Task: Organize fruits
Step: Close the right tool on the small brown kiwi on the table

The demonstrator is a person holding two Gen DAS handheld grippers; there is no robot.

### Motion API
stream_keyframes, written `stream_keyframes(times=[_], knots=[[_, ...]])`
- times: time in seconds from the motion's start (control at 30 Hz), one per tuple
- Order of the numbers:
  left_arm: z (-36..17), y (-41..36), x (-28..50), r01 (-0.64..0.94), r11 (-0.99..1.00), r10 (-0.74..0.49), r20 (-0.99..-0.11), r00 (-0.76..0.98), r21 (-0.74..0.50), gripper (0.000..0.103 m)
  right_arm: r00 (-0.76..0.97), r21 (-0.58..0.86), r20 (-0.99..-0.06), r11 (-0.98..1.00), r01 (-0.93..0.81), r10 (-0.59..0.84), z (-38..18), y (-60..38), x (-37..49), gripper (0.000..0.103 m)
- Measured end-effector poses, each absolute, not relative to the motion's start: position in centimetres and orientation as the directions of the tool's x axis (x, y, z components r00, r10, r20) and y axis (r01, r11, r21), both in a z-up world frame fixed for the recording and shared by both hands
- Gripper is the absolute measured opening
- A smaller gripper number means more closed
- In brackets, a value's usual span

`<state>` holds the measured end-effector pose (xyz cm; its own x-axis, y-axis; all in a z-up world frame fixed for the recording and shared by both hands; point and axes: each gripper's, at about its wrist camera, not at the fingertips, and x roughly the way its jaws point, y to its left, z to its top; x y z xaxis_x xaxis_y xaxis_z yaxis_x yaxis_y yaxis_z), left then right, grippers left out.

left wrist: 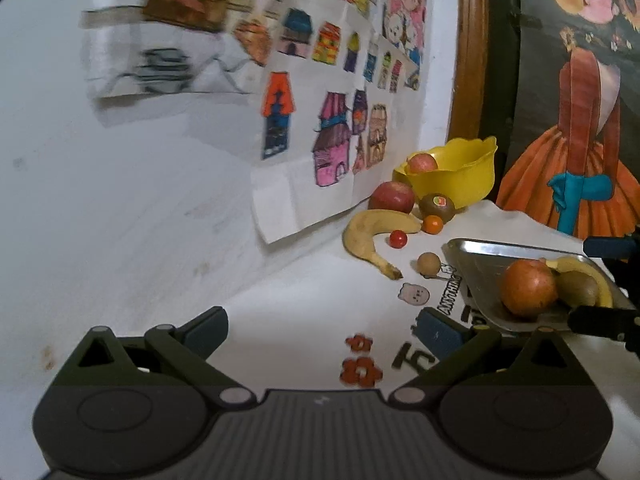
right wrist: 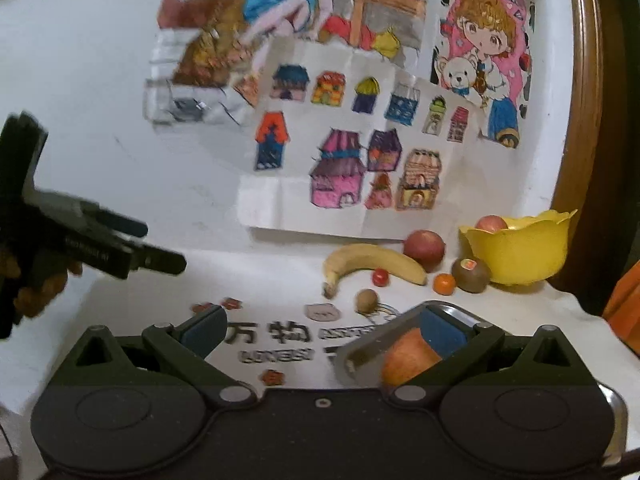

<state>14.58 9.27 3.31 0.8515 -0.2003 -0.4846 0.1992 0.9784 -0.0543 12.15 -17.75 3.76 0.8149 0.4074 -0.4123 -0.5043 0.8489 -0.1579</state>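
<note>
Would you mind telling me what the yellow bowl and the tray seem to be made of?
Yellow bowl: probably plastic, with an even, opaque colour and a moulded scalloped rim. Tray: apparently metal, likely stainless steel, grey and reflective with a thin rolled edge.

Both wrist cams sit low over the white table, facing the wall of drawings. Left cam is left of the yellow bowl (left wrist: 460, 176), farther back, tilted. Right cam is nearer the bowl (right wrist: 520, 254), directly over the steel tray (right wrist: 448, 314). Shared: bowl, loose fruit beside it, tray, drawings.
</note>
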Motion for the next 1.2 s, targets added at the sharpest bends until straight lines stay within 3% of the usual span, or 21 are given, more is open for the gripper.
stream_keyframes(times=[0.37, 0.73, 1.2], knots=[[3.3, 6.5, 21.2, 0.262, 0.965, -0.218, -0.496, 0.840, 0.020, 0.103, 0.716, -0.200, -0.611, 0.809, -0.553, 0.338, 4.2, -16.2, 22.9, 0.098], [2.2, 6.2, 24.4, 0.272, 0.961, -0.204, -0.522, 0.828, 0.057, 0.103, 0.578, -0.200, -0.753, 0.727, -0.657, 0.315, 0.9, -12.5, 30.0, 0.054], [1.8, 4.8, 27.2, 0.294, 0.954, -0.223, -0.510, 0.830, 0.061, 0.103, 0.524, -0.147, -0.795, 0.743, -0.653, 0.304, -0.6, -12.3, 33.2, 0.029]])
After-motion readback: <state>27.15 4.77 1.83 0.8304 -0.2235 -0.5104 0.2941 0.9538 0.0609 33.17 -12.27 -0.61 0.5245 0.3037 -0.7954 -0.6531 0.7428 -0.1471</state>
